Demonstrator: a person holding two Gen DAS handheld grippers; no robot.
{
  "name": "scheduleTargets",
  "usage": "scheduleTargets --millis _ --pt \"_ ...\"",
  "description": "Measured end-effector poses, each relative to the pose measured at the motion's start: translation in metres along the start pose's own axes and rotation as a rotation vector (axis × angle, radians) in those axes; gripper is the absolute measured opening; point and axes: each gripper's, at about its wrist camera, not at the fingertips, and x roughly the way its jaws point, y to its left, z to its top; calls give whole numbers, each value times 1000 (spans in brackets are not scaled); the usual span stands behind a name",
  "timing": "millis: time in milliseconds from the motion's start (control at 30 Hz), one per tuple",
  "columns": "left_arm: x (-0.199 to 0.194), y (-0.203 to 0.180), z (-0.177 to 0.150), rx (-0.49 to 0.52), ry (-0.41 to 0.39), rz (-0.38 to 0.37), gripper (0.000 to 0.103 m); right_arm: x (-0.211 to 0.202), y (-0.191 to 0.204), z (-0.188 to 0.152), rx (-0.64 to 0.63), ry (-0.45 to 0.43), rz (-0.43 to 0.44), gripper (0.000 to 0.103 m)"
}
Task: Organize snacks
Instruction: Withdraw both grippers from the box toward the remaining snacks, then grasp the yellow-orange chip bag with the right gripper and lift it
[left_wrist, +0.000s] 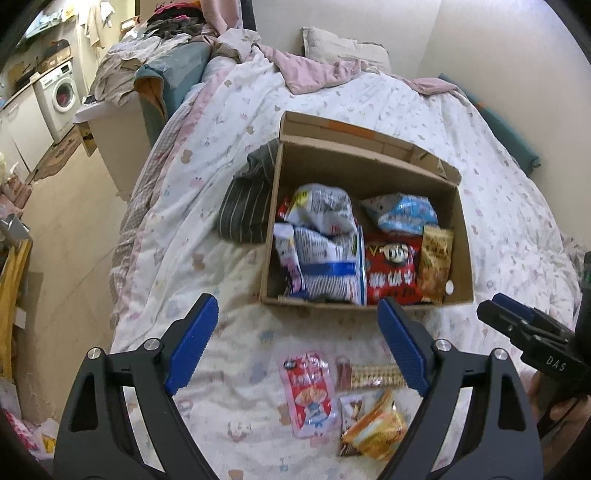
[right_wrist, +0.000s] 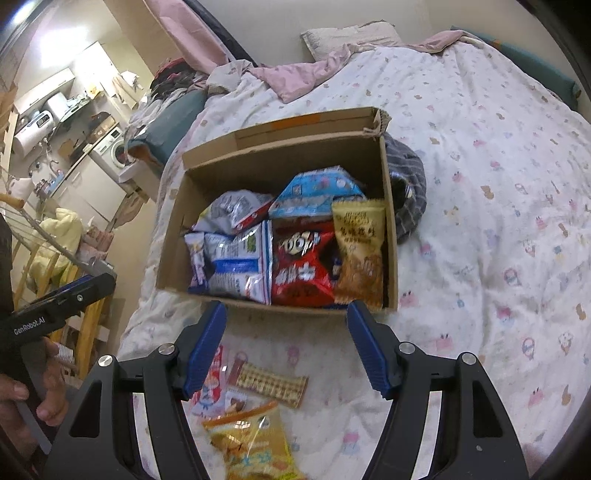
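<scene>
Judging by the bed, most snacks are already stood in the cardboard box (left_wrist: 273, 206) at twelve o'clock; four packets (left_wrist: 310, 391) are left loose at six o'clock. Nothing is held: left claw (left_wrist: 295, 343) and right claw (right_wrist: 288, 347) are spread wide.

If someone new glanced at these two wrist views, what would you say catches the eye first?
The open cardboard box sits mid-bed on the printed quilt, packed with snack bags, the red packet brightest among them. In front of it, loose snacks lie on the quilt, including a pink-and-red packet and an orange bag. Both the left gripper and the right gripper hover above them, open and empty.
</scene>
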Motion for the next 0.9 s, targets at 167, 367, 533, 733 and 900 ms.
scheduleTargets --millis 167,367,533,733,900 --pt "-5 0 -22 5 19 11 86 -10 5 -16 -8 8 8 71" --pt "-3 3 -43 4 51 8 86 -22 8 -25 0 20 32 72" --pt "1 7 -52 6 67 1 86 -20 -1 -41 41 78 46 74" --pt "9 13 -55 -29 102 -1 86 -6 -3 -57 75 191 108 88" --pt "10 19 -56 -56 111 -2 86 35 10 -79 56 420 125 88"
